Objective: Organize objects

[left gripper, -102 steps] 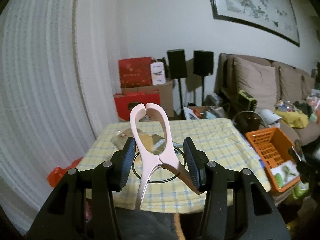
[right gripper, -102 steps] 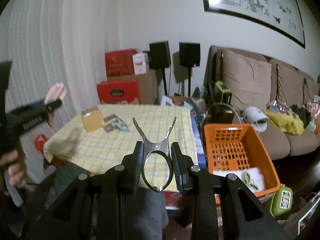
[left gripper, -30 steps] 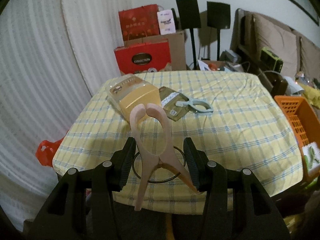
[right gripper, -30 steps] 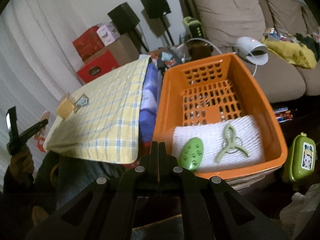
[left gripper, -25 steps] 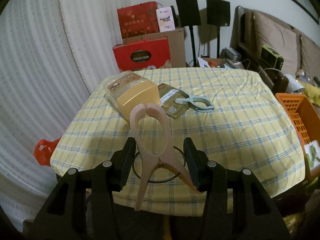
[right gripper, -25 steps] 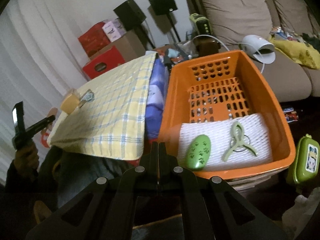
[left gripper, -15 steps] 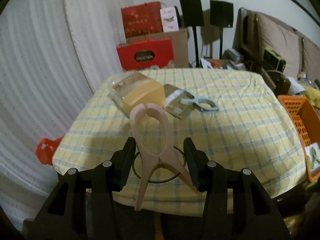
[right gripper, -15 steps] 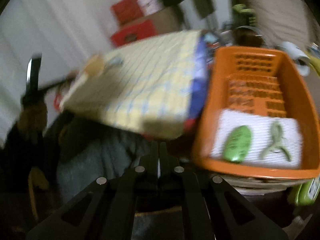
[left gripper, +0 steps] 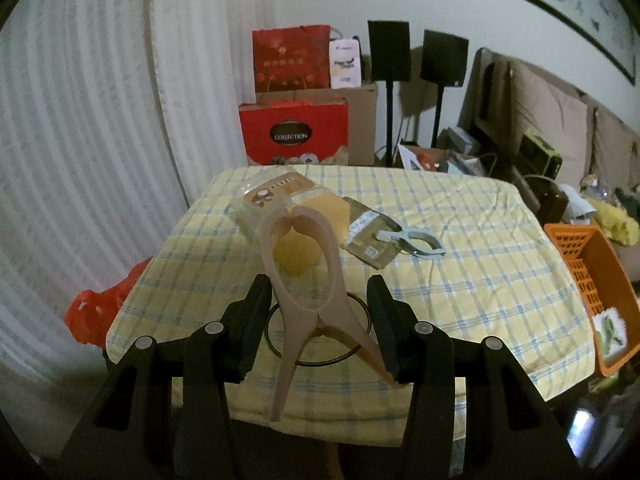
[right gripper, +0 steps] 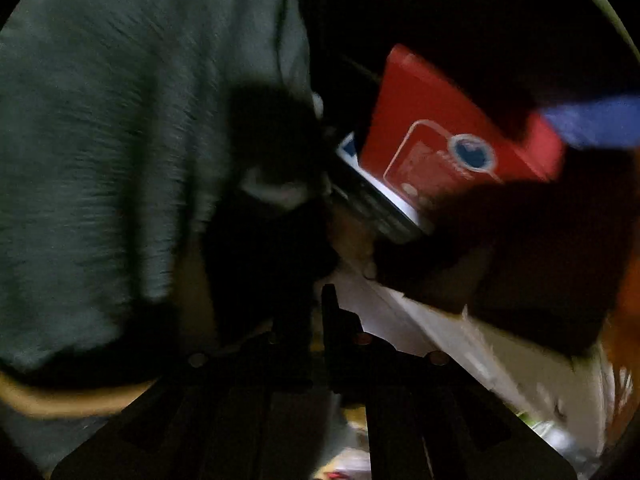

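My left gripper (left gripper: pixel 318 320) is shut on a pink clothes-peg-style clip (left gripper: pixel 304 276), held upright by its handles with its closed tips pointing away. Beyond it a yellow checked tablecloth (left gripper: pixel 480 280) carries a yellow packaged box (left gripper: pixel 288 200), a tan packet (left gripper: pixel 368 236) and a pale blue clip (left gripper: pixel 416 240). The orange basket (left gripper: pixel 600 272) shows at the right edge with a white mat and a green item inside. In the blurred, dark right wrist view my right gripper (right gripper: pixel 318 300) points down with its fingers together and nothing between them.
Red gift bags (left gripper: pixel 294 136) and a cardboard box stand behind the table beside two black speakers (left gripper: pixel 390 52); a sofa (left gripper: pixel 560 120) is at the right. A red bag (left gripper: pixel 100 312) lies left of the table. The right wrist view shows a grey-green trouser leg (right gripper: pixel 120 160) and a red box (right gripper: pixel 452 136).
The right gripper has swung away from the orange basket and down to the floor area beside the person's leg, still shut and empty. The left gripper rose slightly, still holding the pink clip.
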Demonstrator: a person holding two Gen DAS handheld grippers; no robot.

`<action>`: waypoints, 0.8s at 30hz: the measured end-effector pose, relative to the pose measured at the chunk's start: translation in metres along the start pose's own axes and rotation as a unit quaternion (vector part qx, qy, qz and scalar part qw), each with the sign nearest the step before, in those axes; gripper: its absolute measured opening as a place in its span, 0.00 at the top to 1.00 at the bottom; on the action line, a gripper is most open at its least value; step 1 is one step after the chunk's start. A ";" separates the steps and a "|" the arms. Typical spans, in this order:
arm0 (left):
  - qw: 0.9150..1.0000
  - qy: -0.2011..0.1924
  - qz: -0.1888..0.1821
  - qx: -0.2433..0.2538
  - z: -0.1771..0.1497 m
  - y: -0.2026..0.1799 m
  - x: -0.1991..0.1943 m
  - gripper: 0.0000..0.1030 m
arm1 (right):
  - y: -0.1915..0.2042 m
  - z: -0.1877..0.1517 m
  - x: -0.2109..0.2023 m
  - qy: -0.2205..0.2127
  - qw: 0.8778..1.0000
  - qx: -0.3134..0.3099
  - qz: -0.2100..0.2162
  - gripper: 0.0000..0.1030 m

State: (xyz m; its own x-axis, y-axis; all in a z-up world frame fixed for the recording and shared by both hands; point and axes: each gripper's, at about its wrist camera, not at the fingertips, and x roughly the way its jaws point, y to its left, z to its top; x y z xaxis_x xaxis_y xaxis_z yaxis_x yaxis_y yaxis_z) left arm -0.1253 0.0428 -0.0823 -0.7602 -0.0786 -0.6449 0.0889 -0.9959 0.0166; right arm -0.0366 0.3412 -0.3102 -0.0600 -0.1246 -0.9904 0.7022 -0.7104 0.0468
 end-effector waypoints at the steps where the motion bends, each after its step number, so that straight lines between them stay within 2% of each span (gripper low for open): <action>1: 1.000 0.000 -0.005 -0.003 -0.001 0.004 0.001 0.55 | -0.004 0.008 0.016 0.003 1.000 0.016 0.017 0.93; 4: 1.000 0.010 -0.016 -0.013 -0.001 0.020 0.006 0.55 | -0.009 0.036 0.073 -0.015 0.993 0.043 0.106 0.93; 5: 1.000 0.012 -0.021 -0.019 0.000 0.024 0.006 0.55 | -0.006 0.047 0.104 0.006 0.991 0.046 0.128 0.93; 9: 0.999 0.002 -0.035 -0.017 0.002 0.040 0.003 0.55 | 0.012 0.061 0.186 0.079 0.985 0.006 0.152 0.91; 11: 0.999 0.006 -0.038 -0.020 0.000 0.045 0.009 0.55 | 0.019 0.056 0.224 0.114 0.983 -0.018 0.144 0.86; 13: 0.998 0.020 -0.050 -0.030 -0.004 0.051 0.020 0.55 | 0.028 0.043 0.267 0.158 0.980 -0.049 0.107 0.84; 15: 0.998 0.031 -0.057 -0.025 -0.010 0.051 0.031 0.55 | 0.047 0.025 0.294 0.172 0.975 -0.111 0.085 0.83; 16: 0.998 0.035 -0.056 -0.018 -0.013 0.049 0.035 0.55 | 0.060 0.015 0.308 0.182 0.969 -0.149 0.079 0.78; 17: 0.998 0.038 -0.053 -0.013 -0.014 0.047 0.038 0.55 | 0.076 0.006 0.323 0.193 0.960 -0.191 0.069 0.71; 18: 0.998 0.042 -0.054 -0.011 -0.015 0.046 0.041 0.55 | 0.088 0.000 0.333 0.197 0.953 -0.222 0.057 0.45; 19: 0.997 0.044 -0.057 -0.012 -0.015 0.047 0.043 0.55 | 0.102 -0.007 0.342 0.192 0.945 -0.261 0.038 0.26; 21: 0.998 0.041 -0.043 -0.014 -0.014 0.053 0.046 0.55 | 0.126 -0.018 0.354 0.163 0.927 -0.337 0.016 0.26; 24: 0.998 0.041 -0.023 -0.036 -0.015 0.073 0.048 0.55 | 0.146 -0.024 0.376 0.137 0.905 -0.403 0.000 0.26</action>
State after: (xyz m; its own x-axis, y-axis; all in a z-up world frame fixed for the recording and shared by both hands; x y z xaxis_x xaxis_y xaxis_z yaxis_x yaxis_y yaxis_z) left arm -0.1457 -0.0328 -0.1230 -0.7096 -0.0266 -0.7041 0.1039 -0.9923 -0.0673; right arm 0.0599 0.2071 -0.6784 0.0410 0.1303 -0.9906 0.9981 0.0393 0.0465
